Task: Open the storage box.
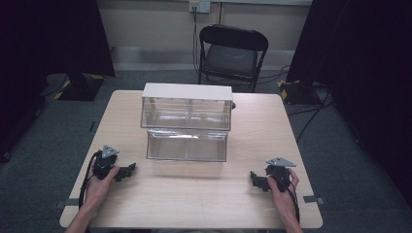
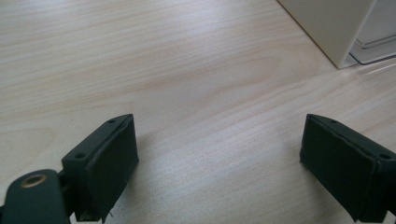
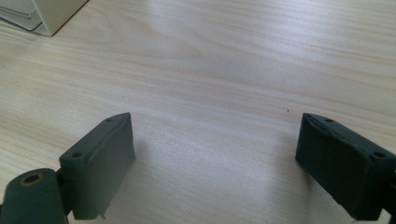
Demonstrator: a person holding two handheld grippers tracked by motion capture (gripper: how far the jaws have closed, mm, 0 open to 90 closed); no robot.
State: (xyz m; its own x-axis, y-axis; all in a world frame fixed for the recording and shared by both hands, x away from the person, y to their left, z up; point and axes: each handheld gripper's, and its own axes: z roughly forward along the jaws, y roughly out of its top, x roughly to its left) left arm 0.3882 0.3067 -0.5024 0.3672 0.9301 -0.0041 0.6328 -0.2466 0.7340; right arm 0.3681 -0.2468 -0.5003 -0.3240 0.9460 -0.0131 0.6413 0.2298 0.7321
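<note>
Left gripper: the left gripper (image 1: 127, 170) rests low on the table (image 1: 194, 194) at the near left, held by the person's left hand (image 1: 98, 182). In the left gripper view (image 2: 219, 154) its 2 jaws stand wide apart, with only bare wood between them; it is released and holds nothing.
Right gripper: the right gripper (image 1: 256, 180) rests at the near right, held by the right hand (image 1: 282, 187). In the right gripper view (image 3: 215, 158) its jaws are also wide apart over bare wood, released, with nothing inside.
Box: a clear box (image 1: 187, 107) with a white top stands in the middle of the table, toward the far side.
Drawer: a clear drawer (image 1: 187, 144) sticks out from the lower front of the box, toward the person. It lies between the 2 grippers and well apart from both.
Box corner: a white corner of the box (image 2: 334, 25) shows at the upper right of the left gripper view and at the upper left of the right gripper view (image 3: 53, 11).
Chair: a black folding chair (image 1: 232, 54) stands behind the table.
</note>
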